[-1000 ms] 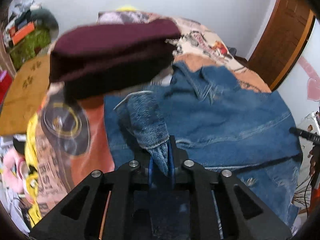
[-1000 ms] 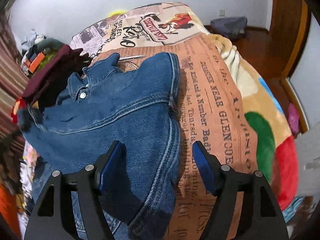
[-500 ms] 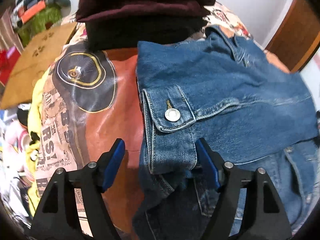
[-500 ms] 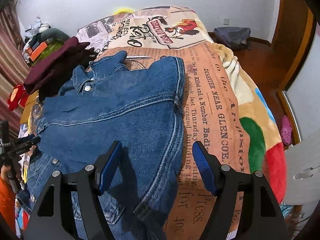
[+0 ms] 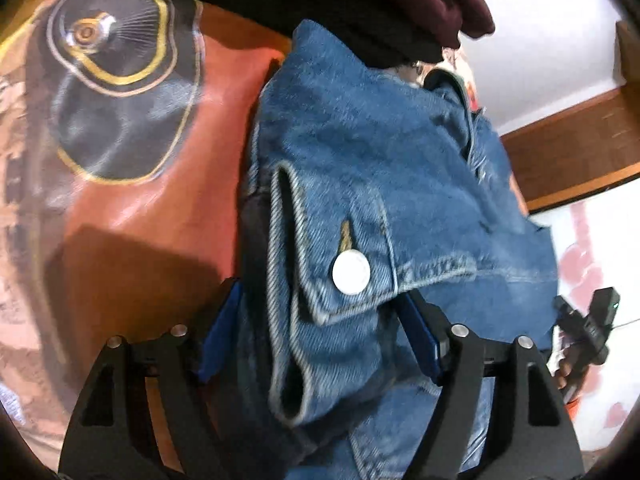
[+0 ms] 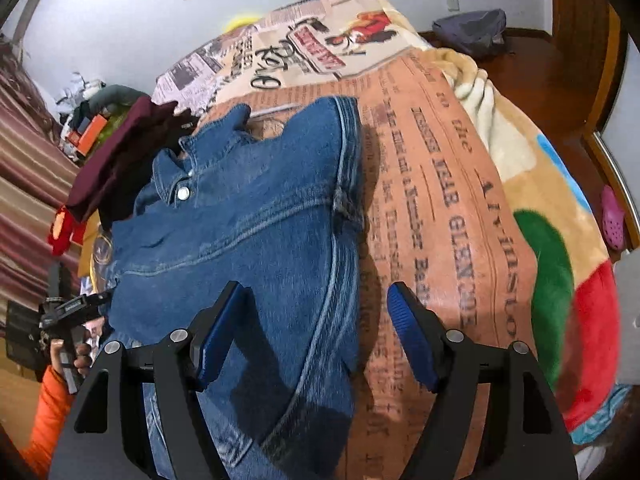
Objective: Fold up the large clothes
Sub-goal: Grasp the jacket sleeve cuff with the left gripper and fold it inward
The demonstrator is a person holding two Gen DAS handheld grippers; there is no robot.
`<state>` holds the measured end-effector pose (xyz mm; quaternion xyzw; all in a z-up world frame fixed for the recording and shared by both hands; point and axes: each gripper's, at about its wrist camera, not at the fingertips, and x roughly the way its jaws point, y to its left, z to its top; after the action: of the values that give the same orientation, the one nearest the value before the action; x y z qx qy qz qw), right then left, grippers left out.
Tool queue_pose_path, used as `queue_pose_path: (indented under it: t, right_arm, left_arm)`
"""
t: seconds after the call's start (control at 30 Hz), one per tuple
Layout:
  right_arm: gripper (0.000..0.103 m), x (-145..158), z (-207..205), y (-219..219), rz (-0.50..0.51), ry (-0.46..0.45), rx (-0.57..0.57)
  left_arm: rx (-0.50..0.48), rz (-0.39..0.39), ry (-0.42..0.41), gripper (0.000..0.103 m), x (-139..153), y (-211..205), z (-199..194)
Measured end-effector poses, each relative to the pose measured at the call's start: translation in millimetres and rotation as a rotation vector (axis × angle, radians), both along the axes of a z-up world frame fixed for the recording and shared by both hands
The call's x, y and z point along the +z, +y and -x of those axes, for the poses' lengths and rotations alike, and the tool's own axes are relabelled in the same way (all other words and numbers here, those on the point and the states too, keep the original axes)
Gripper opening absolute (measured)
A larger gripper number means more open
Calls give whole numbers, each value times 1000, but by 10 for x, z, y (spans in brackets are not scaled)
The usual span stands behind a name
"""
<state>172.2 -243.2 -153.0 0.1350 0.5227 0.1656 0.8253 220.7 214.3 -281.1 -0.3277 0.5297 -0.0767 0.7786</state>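
Observation:
A blue denim jacket (image 5: 380,152) lies spread on the bed, collar toward the far end. Its sleeve cuff with a silver button (image 5: 351,271) lies folded onto the jacket's body. My left gripper (image 5: 320,332) hangs low over that cuff, open, with the cuff between its blue pads (image 5: 220,328) and not squeezed. In the right wrist view the jacket (image 6: 248,220) fills the middle. My right gripper (image 6: 316,332) hovers over the jacket's right side seam, its jaws opening, with that edge between them untouched.
A folded maroon garment (image 6: 120,160) sits on a dark one beside the collar. The newspaper-print blanket (image 6: 440,200) covers the bed. A hand in an orange sleeve (image 6: 48,408) is at the left. Wooden floor (image 6: 552,80) with a grey bag (image 6: 472,30) lies beyond the bed.
My left gripper let go of the sleeve cuff, which now lies flat on the jacket, then sank closer to it and rolled. The right gripper has hardly moved.

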Motion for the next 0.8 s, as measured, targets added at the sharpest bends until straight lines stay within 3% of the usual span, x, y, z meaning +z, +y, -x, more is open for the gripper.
queue_pose_path:
  t: [0.1,0.2,0.27,0.43,0.63,0.73,0.8]
  right_arm:
    - [69,6,-79,45,-17,-9,19]
    - [55,-20,-180,145,11,-19,39]
    - [47,-30,-219,141,13,-36,17]
    - [20,113,-433,141,-2,-71,-25]
    - [16,382,-708,328,77,-137,20]
    - [16,355,-809,380,112,-139,29]
    - [16,249,-852,353,131,-117,21]
  left_arm:
    - [-18,9,-26,74,16,-13,-57]
    - [-44,10,-53,58,47,-53,-106]
    - [-49,-30,-74,44,126,-94,-107]
    - [-69,-157,-105,36,441,-201,-149]
    - [-81,-216,-216,32,938,-287,-203]
    - [-80,-260,-205,32,916,-272,-199]
    - [-71,-261,-152,32,744,-240,-181]
